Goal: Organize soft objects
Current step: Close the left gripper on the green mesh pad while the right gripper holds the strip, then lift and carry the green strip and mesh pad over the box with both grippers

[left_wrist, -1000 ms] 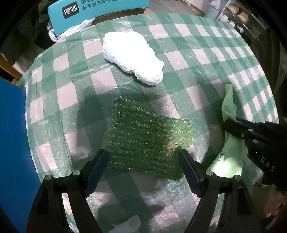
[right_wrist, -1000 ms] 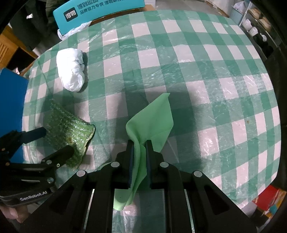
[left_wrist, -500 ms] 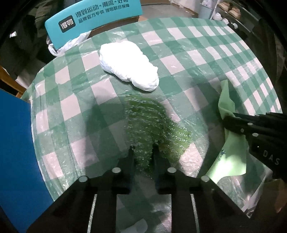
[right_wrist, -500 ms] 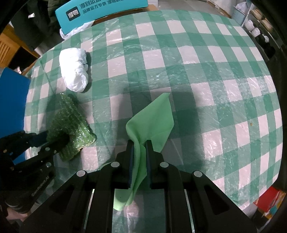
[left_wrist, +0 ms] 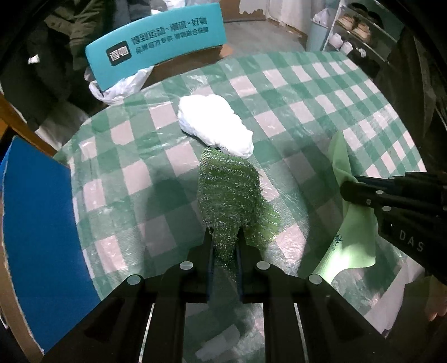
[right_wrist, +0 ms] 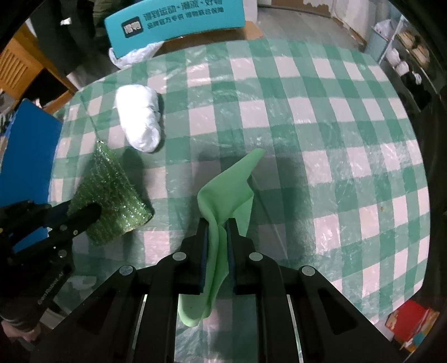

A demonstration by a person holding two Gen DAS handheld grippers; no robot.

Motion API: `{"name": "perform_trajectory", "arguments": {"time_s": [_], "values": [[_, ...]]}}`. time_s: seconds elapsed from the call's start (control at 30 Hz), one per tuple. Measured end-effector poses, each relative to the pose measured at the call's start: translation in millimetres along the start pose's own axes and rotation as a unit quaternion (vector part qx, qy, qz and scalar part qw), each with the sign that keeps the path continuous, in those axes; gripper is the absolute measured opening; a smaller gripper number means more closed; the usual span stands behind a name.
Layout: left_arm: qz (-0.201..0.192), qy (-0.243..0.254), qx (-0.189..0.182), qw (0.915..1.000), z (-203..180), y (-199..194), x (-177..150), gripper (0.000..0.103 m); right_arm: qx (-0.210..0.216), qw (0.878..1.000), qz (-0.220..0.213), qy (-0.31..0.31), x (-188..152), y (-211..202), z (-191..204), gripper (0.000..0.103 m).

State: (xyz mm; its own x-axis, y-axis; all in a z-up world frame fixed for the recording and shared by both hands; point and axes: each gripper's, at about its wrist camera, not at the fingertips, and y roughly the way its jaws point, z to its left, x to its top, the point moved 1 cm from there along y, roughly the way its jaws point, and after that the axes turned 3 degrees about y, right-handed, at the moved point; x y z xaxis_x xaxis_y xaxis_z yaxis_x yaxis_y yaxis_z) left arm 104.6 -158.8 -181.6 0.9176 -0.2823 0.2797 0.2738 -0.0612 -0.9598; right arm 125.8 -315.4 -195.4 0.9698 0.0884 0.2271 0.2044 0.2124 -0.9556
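My left gripper (left_wrist: 224, 237) is shut on a dark green glittery scouring cloth (left_wrist: 230, 190), lifted off the checked table; it also shows in the right wrist view (right_wrist: 111, 192). My right gripper (right_wrist: 217, 226) is shut on a light green cloth (right_wrist: 227, 187), which hangs through the jaws; it shows at the right of the left wrist view (left_wrist: 346, 220). A white bundled cloth (left_wrist: 215, 127) lies on the table beyond the scouring cloth, also in the right wrist view (right_wrist: 139, 121).
The round table has a green-and-white checked cover under clear plastic (right_wrist: 321, 134). A teal chair back (left_wrist: 156, 46) with a white plastic bag stands at the far edge. A blue board (left_wrist: 36, 220) is at the left. A shoe rack (left_wrist: 360, 25) stands far right.
My left gripper closed on the scouring cloth and lifted it, bunching it up toward the white bundle. My right gripper kept hold of the light green cloth and rose slightly.
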Motion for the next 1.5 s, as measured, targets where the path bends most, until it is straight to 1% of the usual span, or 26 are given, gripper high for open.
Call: {"name": "perform_trajectory", "arguments": {"time_s": [0.27, 0.53, 0.63, 0.8, 0.97, 1.33, 1.5], "values": [[-0.015, -0.020, -0.004, 0.9997, 20, -21, -3, 0.012, -0.004, 0.999, -0.020, -0.034, 1, -21, 17, 0.012], [-0.034, -0.021, 0.002, 0.9992, 29, -46, -12, 0.012, -0.004, 0.997, -0.036, -0.074, -2, -44, 41, 0.012], [-0.045, -0.019, 0.010, 0.9988, 32, -57, -16, 0.012, 0.000, 0.995, -0.047, -0.083, -2, -54, 49, 0.012], [-0.057, -0.028, 0.002, 0.9979, 42, -74, -22, 0.012, 0.005, 0.993, -0.064, -0.103, -3, -72, 66, 0.012], [-0.068, -0.034, 0.004, 0.9971, 52, -90, -30, 0.013, 0.012, 0.989, -0.081, -0.120, -2, -87, 85, 0.012], [-0.088, -0.041, 0.014, 0.9952, 71, -117, -45, 0.013, 0.020, 0.983, -0.095, -0.154, -6, -102, 119, 0.012], [-0.095, -0.053, 0.011, 0.9940, 84, -126, -52, 0.013, 0.022, 0.981, -0.099, -0.168, -7, -106, 132, 0.012]]}}
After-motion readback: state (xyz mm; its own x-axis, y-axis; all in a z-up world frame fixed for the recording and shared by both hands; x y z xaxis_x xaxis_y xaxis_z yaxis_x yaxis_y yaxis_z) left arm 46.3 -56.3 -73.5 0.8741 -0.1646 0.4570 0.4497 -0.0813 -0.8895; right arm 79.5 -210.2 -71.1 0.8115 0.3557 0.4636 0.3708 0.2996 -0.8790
